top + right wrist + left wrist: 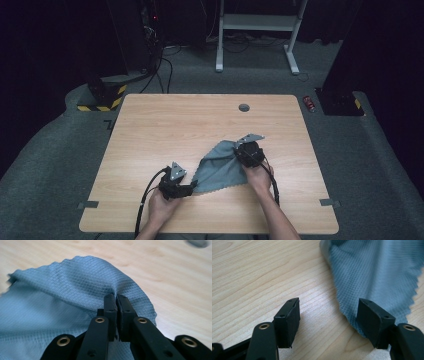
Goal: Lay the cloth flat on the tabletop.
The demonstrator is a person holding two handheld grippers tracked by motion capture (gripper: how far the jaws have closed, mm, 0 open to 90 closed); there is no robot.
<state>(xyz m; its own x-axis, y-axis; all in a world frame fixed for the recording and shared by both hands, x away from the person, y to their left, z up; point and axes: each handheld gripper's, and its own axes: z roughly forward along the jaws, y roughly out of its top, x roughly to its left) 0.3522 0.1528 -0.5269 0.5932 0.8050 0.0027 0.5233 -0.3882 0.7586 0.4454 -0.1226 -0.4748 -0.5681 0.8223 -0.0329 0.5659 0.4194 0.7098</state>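
Note:
A grey-blue waffle-weave cloth (220, 167) lies crumpled on the wooden table (165, 125) near its front middle. My right gripper (241, 148) sits at the cloth's far right corner. In the right gripper view its jaws (116, 301) are shut on a raised fold of the cloth (75, 282). My left gripper (192, 188) rests low at the cloth's near left corner. In the left gripper view it (328, 315) stands open, with bare wood between the pads. The right pad (374, 317) lies over the cloth's edge (382, 272) without pinching it.
A round cable hole (244, 107) sits in the table's far edge. On the floor beyond are a white desk frame (257, 22), a red can (309, 103) and a yellow-black striped base (100, 102). Tape tabs mark the table's front corners.

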